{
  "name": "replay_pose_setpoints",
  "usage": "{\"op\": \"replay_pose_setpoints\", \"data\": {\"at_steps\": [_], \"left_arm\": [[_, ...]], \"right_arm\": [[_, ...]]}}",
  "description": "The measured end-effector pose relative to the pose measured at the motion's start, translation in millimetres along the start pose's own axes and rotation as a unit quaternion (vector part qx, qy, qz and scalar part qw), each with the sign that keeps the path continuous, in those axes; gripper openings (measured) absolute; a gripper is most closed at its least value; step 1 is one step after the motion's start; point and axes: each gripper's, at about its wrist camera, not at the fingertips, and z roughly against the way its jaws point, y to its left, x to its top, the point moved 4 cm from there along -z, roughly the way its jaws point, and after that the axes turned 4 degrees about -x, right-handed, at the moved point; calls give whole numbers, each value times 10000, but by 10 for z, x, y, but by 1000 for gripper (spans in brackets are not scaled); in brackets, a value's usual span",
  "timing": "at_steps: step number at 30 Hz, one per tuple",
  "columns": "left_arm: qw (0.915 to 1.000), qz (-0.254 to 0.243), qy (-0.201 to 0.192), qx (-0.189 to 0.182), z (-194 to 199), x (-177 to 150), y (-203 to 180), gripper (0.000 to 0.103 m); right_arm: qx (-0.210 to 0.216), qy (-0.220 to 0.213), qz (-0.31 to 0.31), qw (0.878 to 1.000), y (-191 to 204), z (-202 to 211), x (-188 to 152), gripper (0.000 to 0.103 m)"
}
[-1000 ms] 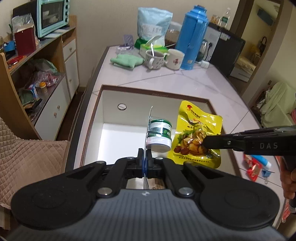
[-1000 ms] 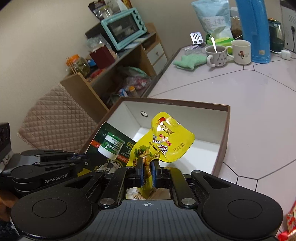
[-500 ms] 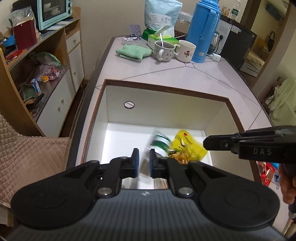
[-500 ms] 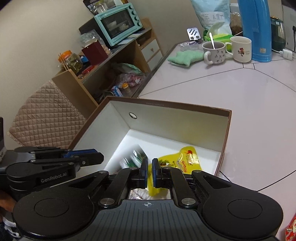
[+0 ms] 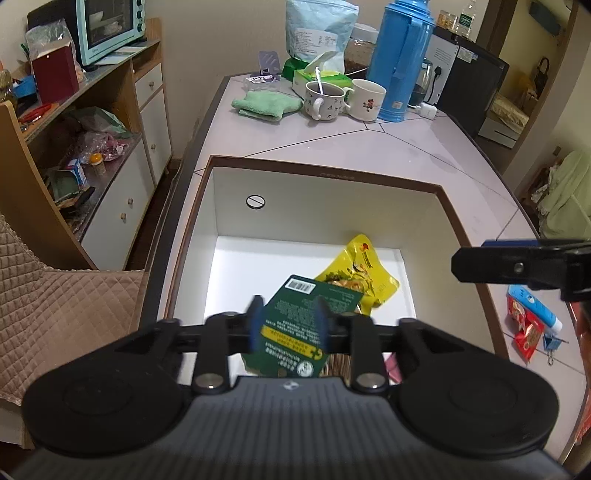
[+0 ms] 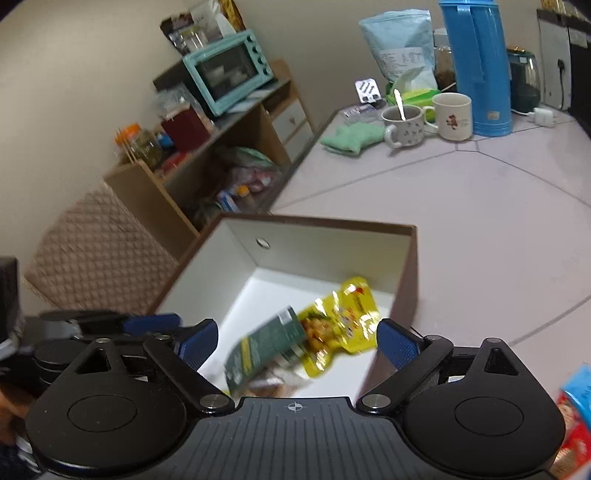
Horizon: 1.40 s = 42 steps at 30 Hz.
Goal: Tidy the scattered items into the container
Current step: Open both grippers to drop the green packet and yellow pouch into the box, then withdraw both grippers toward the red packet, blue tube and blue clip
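Open brown-rimmed box (image 5: 325, 173) at the near-left corner of the counter (image 5: 406, 147), left wall just inside the counter's dark edge, white floor mostly bare toward the far wall. Two packets inside, both toward the near right: yellow pouch (image 5: 360, 275) flat on the floor, green pack (image 5: 295, 325) overlapping its near edge, blurred in the right view, resting or falling impossible to tell. Left tongs (image 5: 288, 325) above the box's near edge, jaws just opened partway, pads (image 5: 255, 321) either side of the green pack in the picture but clear of it. Right tongs (image 6: 297, 341) over the near right wall, jaws just sprung wide apart, nothing between them but the view down onto both packets. One right finger (image 5: 517, 264) jutting over the box's right rim in the left view. Broad empty stretch of pale counter beyond and right of the box. Far end crowded: two mugs (image 5: 325, 101), one with a spoon, one blue flask (image 5: 399, 59), one green cloth (image 5: 264, 105), one pale blue bag (image 5: 319, 31), one tissue box (image 5: 317, 75). Right of the box, near the counter's edge, one red wrapper (image 5: 526, 328), one blue tube (image 5: 535, 306) and one blue clip (image 5: 552, 341) outside the box. Left of the counter, a narrow gap to a wooden cabinet (image 5: 122, 122) carrying one mint oven (image 5: 110, 27); quilted chair back (image 5: 62, 317) at near left.
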Motion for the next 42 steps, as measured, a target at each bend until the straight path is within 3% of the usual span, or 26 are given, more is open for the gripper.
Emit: {"op": "replay_pose_setpoints", "data": {"at_steps": [12, 42], "left_arm": [[9999, -96, -67, 88, 434, -178, -220, 62], [9976, -133, -117, 675, 967, -712, -512, 76]], "right_arm": [[-318, 162, 384, 9986, 124, 237, -315, 95], [-556, 114, 774, 9954, 363, 654, -743, 95]]}}
